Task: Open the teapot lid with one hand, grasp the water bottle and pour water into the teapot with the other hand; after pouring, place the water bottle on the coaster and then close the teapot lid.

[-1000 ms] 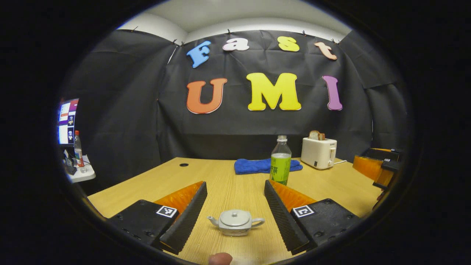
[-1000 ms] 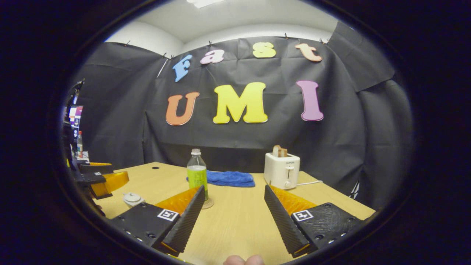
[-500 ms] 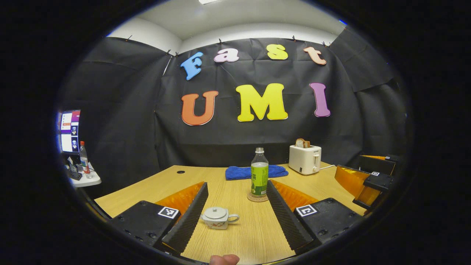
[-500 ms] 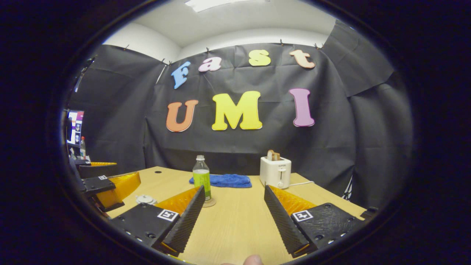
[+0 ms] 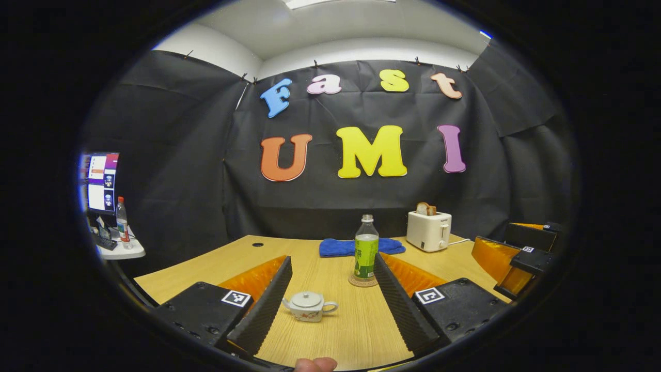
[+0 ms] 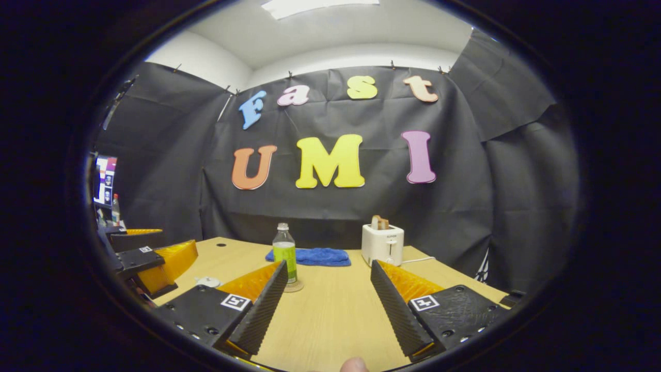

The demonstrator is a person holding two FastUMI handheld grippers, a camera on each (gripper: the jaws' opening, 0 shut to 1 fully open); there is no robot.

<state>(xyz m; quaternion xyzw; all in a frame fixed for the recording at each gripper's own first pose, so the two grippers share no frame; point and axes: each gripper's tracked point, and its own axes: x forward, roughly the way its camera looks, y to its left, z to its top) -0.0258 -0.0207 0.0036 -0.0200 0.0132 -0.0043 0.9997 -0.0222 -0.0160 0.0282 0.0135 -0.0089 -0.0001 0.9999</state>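
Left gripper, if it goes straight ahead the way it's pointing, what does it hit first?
Probably the teapot, lid on, standing on the table between the open left gripper fingers, slightly left of centre. The water bottle on its coaster stands farther back. Depth is uncertain.

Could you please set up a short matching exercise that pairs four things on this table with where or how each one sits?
Things:
1. water bottle
2. teapot
3. blue cloth
4. toaster

States:
A. holds bread in its slot
B. lies folded behind the bottle
C. stands upright on the coaster
D. sits with its lid on

Pairs: 1-C, 2-D, 3-B, 4-A
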